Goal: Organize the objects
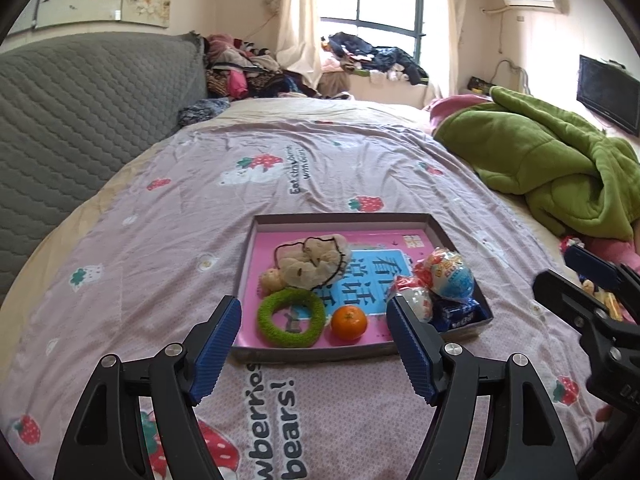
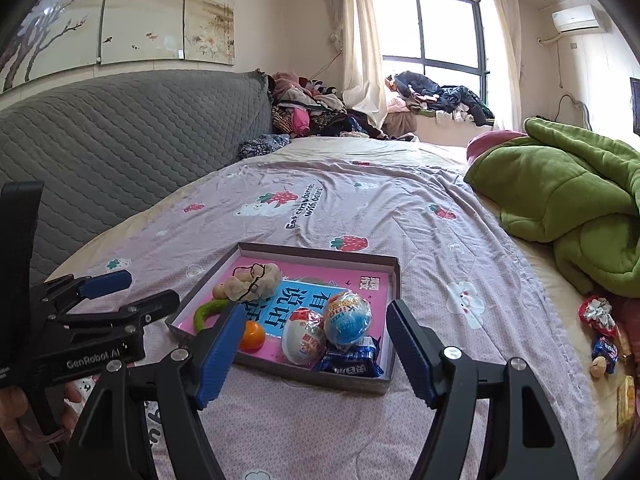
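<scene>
Pink-lined box (image 2: 394, 280) on the bed (image 2: 400, 208) already holds the orange (image 1: 349, 322), green ring (image 1: 291, 317), two wrapped eggs (image 2: 347, 317) and a blue packet (image 2: 350, 360); I judge most sorted; loose snacks (image 2: 600, 320) remain by the green blanket (image 2: 560, 196); left claw (image 1: 314, 348) and right claw (image 2: 314, 356) both wide, empty.

bed (image 1: 168, 264) bearing tray (image 1: 440, 229), green blanket (image 1: 552, 160)
</scene>
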Demonstrator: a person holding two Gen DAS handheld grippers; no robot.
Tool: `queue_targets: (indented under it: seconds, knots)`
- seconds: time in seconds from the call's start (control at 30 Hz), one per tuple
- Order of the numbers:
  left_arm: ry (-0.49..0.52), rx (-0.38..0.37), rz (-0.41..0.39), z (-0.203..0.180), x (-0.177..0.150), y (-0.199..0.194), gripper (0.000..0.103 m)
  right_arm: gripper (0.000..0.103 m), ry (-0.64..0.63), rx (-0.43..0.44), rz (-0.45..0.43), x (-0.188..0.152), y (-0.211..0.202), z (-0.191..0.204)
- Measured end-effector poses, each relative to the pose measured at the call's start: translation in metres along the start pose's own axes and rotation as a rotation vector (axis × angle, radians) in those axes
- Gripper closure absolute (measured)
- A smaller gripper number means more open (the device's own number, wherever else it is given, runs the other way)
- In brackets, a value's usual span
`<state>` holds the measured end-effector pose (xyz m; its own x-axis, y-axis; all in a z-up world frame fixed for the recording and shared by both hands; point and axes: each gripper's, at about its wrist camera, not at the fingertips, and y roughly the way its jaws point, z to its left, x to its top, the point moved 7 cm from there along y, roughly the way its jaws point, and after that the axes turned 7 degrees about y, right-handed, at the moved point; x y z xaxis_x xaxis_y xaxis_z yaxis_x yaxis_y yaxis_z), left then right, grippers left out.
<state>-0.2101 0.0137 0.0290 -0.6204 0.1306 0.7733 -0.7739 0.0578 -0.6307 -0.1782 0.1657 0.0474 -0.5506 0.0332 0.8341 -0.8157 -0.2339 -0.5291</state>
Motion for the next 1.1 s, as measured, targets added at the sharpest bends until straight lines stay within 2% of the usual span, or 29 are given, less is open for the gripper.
queue_targets:
  seconds: [0.43, 0.6, 0.87, 1.1]
  knots:
    - [-0.002, 0.005, 0.023, 0.003, -0.021, -0.012, 0.027, 0.031, 0.016, 0.004, 0.01, -0.028, -0.018, 0.0]
    - [0.039, 0.045, 0.008, 0.001, -0.027, -0.019, 0.027, 0.031, 0.02, 0.005, 0.018, -0.036, -0.019, 0.001]
    - [0.032, 0.01, 0.006, -0.002, -0.039, -0.024, 0.027, 0.031, 0.021, -0.004, 0.02, -0.045, -0.02, 0.002]
    - [0.036, 0.011, 0.028, -0.004, -0.056, -0.023, 0.027, 0.031, 0.017, 0.001, 0.04, -0.059, -0.021, 0.008]
